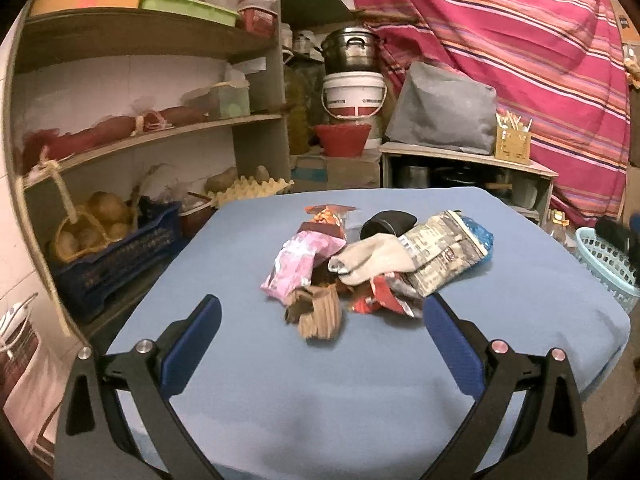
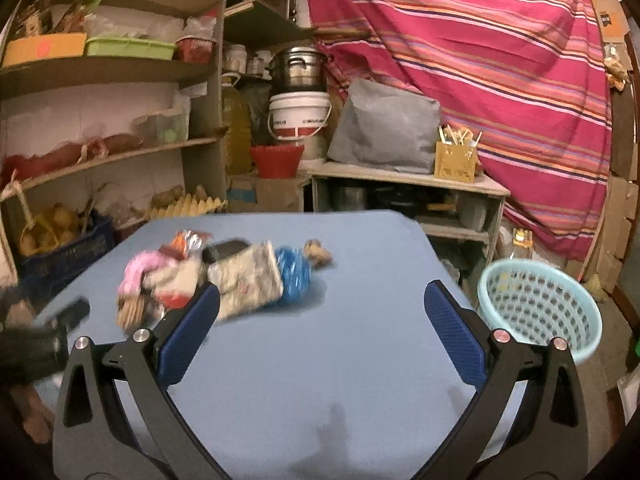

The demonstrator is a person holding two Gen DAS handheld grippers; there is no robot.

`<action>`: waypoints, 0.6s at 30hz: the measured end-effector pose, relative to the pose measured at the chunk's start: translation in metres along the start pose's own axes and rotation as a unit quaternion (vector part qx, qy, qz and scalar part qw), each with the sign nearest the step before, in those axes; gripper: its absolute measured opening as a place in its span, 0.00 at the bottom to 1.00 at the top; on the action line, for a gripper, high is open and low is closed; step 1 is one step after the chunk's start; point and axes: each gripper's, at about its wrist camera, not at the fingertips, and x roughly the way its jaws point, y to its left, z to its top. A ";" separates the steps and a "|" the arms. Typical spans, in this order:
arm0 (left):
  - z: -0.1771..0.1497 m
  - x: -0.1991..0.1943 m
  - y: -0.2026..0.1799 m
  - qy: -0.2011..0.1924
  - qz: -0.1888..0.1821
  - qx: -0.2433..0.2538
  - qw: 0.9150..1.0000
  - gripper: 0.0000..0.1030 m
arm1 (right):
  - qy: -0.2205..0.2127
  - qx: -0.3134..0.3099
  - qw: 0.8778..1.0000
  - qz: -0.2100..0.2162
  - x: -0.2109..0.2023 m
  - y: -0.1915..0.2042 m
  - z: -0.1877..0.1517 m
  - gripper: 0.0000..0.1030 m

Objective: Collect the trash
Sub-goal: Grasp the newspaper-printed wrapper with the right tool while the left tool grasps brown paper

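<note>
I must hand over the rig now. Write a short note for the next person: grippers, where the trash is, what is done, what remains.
Left gripper: open, empty, above the blue table, facing the trash.
Right gripper: open, empty, over the table's right side.
Trash: one pile mid-table, with a pink wrapper, brown cardboard piece, red wrapper, printed bag, blue bag. A sock and a black cup lie among it.
Basket: light blue, beside the table on the right; looks empty.
Done: nothing collected.
Left: move every piece into the basket.
</note>
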 end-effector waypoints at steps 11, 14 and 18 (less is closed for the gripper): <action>0.003 0.078 0.015 0.068 -0.002 0.006 0.998 0.96 | 0.026 0.009 1.000 -0.014 0.087 -0.016 0.046 0.96; -0.002 0.097 0.020 0.090 -0.003 0.006 0.996 0.96 | 0.041 0.028 0.998 -0.025 0.101 -0.031 0.032 0.96; -0.008 0.117 0.021 0.123 0.000 0.007 0.992 0.95 | 0.077 0.044 0.996 -0.023 0.123 -0.039 0.021 0.96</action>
